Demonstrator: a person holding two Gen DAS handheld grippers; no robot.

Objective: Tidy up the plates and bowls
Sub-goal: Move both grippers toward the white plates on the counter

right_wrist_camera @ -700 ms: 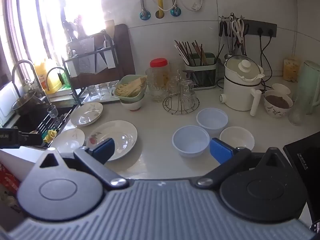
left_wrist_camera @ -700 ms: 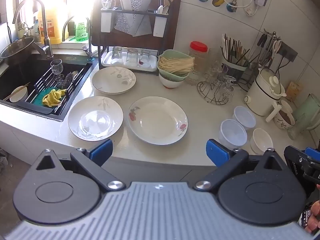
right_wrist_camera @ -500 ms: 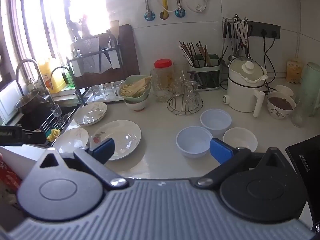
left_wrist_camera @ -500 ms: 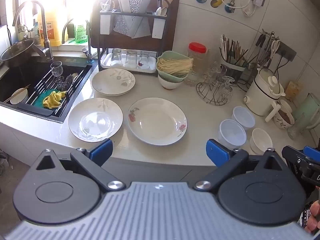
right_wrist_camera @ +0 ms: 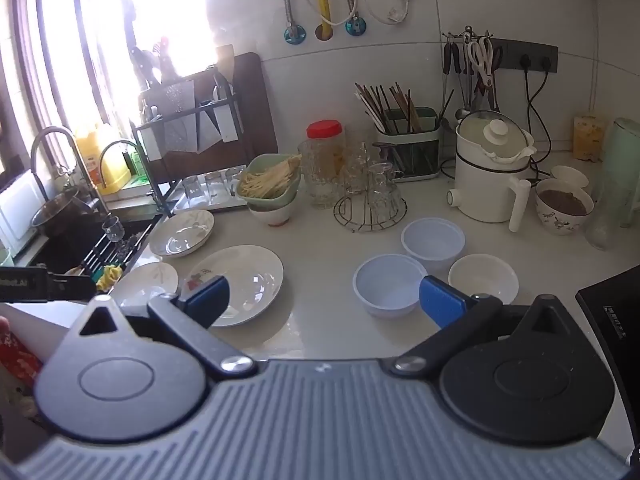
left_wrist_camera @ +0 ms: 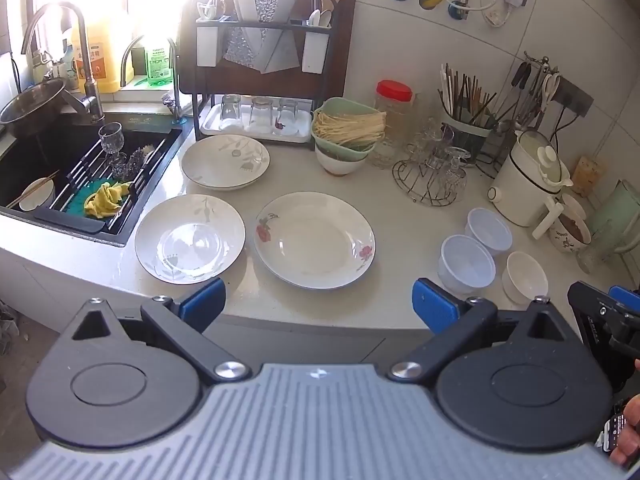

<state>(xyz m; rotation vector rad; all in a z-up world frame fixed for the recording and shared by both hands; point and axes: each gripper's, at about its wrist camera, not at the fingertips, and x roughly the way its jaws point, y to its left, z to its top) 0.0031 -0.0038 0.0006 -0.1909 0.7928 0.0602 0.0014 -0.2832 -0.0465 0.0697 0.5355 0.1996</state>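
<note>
While both grippers are hanging back off the bench [left_wrist_camera: 400, 208] edge with jaws spread fully wide and gripping nothing, the work is sitting at its opening step. Three plates [left_wrist_camera: 315, 239] are lying near the sink; three bowls [right_wrist_camera: 387, 289] are clustering apart on the right. Next, judging by this, the left gripper [left_wrist_camera: 316, 306] and right gripper [right_wrist_camera: 324, 294] are needing to descend onto a rim.

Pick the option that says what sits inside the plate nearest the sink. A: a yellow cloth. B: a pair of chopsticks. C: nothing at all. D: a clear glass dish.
D: in the left wrist view the leaf-patterned plate beside the sink holds a clear glass dish in its well; the yellow cloth lies on the rack in the sink instead.
</note>
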